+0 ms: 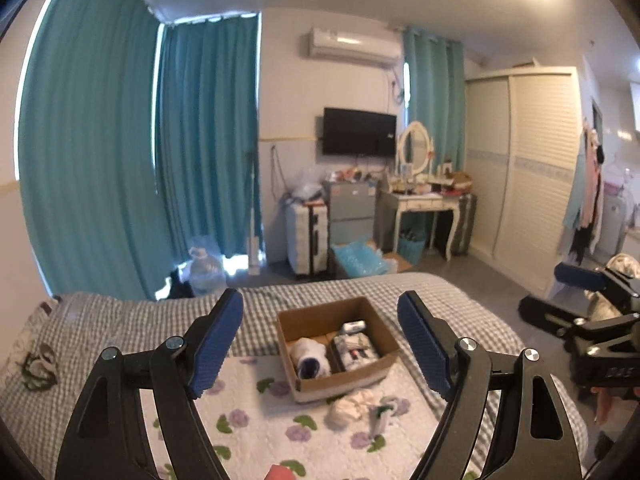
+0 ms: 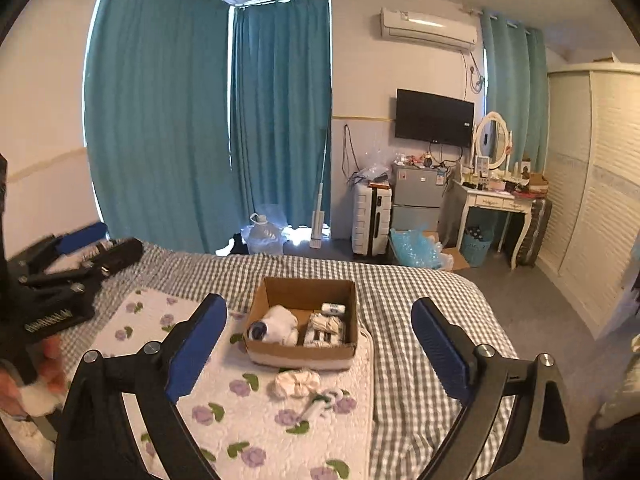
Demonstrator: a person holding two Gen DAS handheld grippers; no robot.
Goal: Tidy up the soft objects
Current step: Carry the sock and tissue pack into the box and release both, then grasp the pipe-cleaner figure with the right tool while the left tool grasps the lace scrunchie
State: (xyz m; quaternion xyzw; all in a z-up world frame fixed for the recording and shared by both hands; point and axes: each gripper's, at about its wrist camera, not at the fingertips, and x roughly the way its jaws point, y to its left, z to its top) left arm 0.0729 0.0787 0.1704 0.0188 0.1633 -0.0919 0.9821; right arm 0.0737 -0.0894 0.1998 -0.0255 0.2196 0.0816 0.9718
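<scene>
Both grippers (image 1: 320, 344) (image 2: 320, 350) gape empty; only left view shows bedside strap (image 1: 40, 364).

Both wrist views face the cardboard box (image 1: 336, 350) (image 2: 304, 322) from above, seemingly side by side.

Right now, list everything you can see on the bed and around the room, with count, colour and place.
cardboard box: 1, brown, on the floral mat
white roll: 1, white with a dark end, box left half
folded items: several, white patterned, box right half
scrunched cloth: 1, cream, on the mat in front of the box
small item: 1, white-green, beside the cloth
floral mat: 1, white with purple flowers, on the bed
bed: 1, grey check cover
curtains: teal, on the windows
TV: 1, black, wall
suitcase: 1, white, floor
left tool: open, empty
right tool: open, empty
</scene>
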